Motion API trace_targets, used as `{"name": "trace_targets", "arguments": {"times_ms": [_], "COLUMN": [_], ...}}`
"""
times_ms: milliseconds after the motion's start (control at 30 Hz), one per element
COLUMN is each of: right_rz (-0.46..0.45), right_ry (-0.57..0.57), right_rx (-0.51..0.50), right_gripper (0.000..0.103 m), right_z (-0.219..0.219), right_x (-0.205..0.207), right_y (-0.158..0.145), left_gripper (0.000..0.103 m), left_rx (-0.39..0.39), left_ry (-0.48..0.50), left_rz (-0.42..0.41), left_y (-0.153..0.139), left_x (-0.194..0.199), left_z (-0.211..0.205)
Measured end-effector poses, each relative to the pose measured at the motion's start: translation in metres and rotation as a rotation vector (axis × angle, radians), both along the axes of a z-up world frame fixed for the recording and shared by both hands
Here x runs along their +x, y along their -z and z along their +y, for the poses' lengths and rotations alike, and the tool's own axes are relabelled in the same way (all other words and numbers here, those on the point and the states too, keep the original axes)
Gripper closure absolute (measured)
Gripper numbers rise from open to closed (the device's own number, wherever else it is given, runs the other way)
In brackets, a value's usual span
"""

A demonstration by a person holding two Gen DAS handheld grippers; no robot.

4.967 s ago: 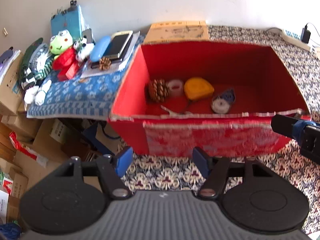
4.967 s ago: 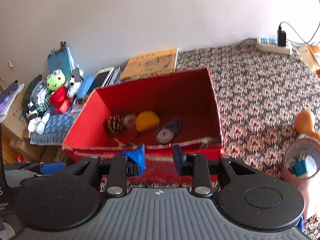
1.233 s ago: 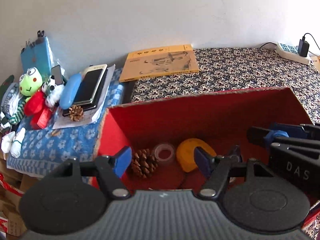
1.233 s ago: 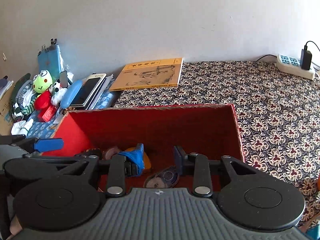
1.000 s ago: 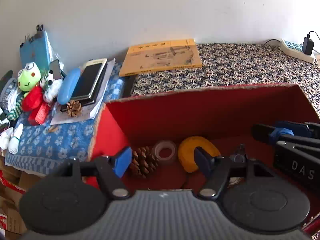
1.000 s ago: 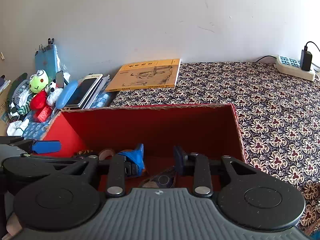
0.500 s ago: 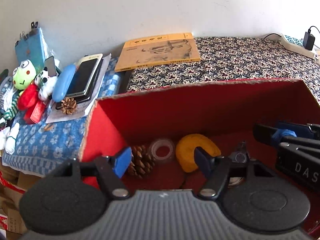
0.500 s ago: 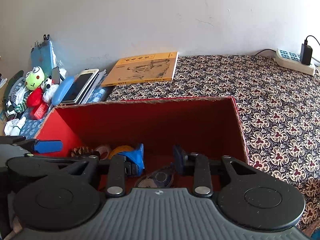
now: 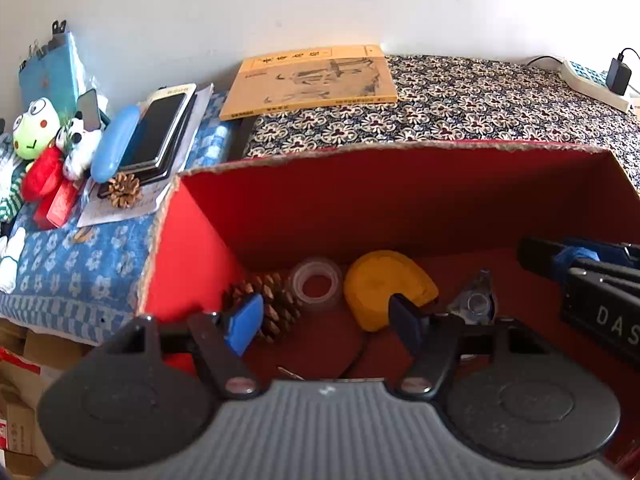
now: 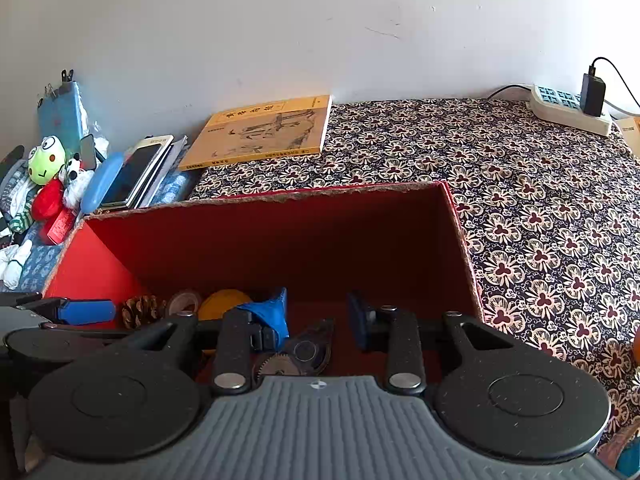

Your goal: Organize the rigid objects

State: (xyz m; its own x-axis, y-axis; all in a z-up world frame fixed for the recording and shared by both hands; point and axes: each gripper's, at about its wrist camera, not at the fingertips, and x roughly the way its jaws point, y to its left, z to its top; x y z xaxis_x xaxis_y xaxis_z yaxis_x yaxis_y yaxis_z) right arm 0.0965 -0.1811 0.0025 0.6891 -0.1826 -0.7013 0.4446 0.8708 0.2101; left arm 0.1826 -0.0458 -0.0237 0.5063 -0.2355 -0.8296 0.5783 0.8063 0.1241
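Red box (image 9: 208,236) directly ahead of left gripper (image 9: 326,322), open top. Inside, beyond spread, empty fingers: pine cone (image 9: 276,304) behind left fingertip, clear tape roll (image 9: 316,284) lying flat, hole up, yellow tape measure (image 9: 384,286), correction tape dispenser (image 9: 474,300) to right.

Right gripper (image 10: 318,316) over same box, jaws moderately apart, nothing between them; dispenser (image 10: 304,350) just below, long axis pointing away and right, gear wheel nearest.

Left view only: second pine cone (image 9: 124,190) on paper outside box, far left. Right view only: box's right wall.
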Motion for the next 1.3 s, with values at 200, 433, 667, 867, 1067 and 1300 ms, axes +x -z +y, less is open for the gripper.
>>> {"name": "trace_targets", "arguments": {"times_ms": [200,433,667,867,1067,1300], "right_rz": [0.036,0.066,0.074,0.075,0.078,0.082], "right_ry": [0.011,0.018,0.011,0.005,0.007,0.002], "right_rx": [-0.025,-0.049,-0.056,-0.054,-0.037,-0.034], "right_gripper": [0.088,0.088,0.088,0.088,0.088,0.088], "right_z": [0.0014,0.0033,0.0031,0.0028,0.0018,0.0019], "right_x": [0.0034,0.0060,0.0070,0.0076,0.0086,0.0089], "right_y": [0.0010,0.0017,0.0022,0.0025,0.0036,0.0043], "left_gripper": [0.032,0.032,0.032,0.033,0.035,0.038], "left_rx": [-0.001,-0.010,-0.007,-0.002,0.000,0.007], "left_ry": [-0.002,-0.010,-0.013,-0.002,0.017,0.026], "left_rz": [-0.008,-0.014,-0.032,-0.030,-0.018,-0.004], "left_y": [-0.0004,-0.0013,-0.0022,-0.0018,-0.0007,0.0011], "left_x": [0.0001,0.0008,-0.0007,-0.0005,0.0001,0.0007], "left_z": [0.0001,0.0014,0.0011,0.0004,0.0006,-0.0005]}}
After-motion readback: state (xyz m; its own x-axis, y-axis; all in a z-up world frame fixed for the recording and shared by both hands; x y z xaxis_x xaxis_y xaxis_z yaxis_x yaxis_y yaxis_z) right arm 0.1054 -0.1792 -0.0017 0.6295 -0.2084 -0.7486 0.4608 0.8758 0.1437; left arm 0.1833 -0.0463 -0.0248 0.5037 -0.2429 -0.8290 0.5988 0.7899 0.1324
